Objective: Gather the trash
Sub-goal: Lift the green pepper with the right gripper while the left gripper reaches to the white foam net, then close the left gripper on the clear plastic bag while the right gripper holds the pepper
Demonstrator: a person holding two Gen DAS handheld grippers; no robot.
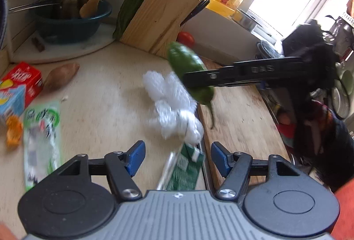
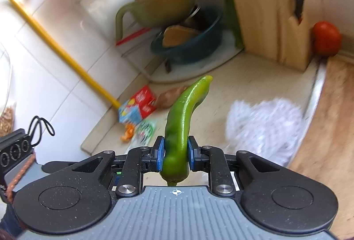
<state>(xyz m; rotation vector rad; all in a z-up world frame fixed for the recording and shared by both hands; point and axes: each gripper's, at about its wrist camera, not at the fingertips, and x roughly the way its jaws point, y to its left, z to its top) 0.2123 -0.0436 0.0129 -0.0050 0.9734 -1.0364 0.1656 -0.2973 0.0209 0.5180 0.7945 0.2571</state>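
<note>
Right gripper (image 2: 176, 157) clamps a green pepper (image 2: 181, 129), lifted above the tabletop (image 1: 106, 85). Left gripper (image 1: 177, 157) hangs with fingers apart over a green wrapper (image 1: 183, 169), just beside white netting (image 1: 174, 105).

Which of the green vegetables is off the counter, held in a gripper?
The smooth green chili pepper, clamped in the right gripper. The bumpy bitter gourd leans beside the knife block.

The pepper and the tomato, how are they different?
The pepper is green, long and curved; the tomato is red and round. The pepper is held up off the counter, pinched in the right gripper; the tomato sits low down beside the knife block, with nothing holding it. Both look whole, smooth and shiny.
</note>
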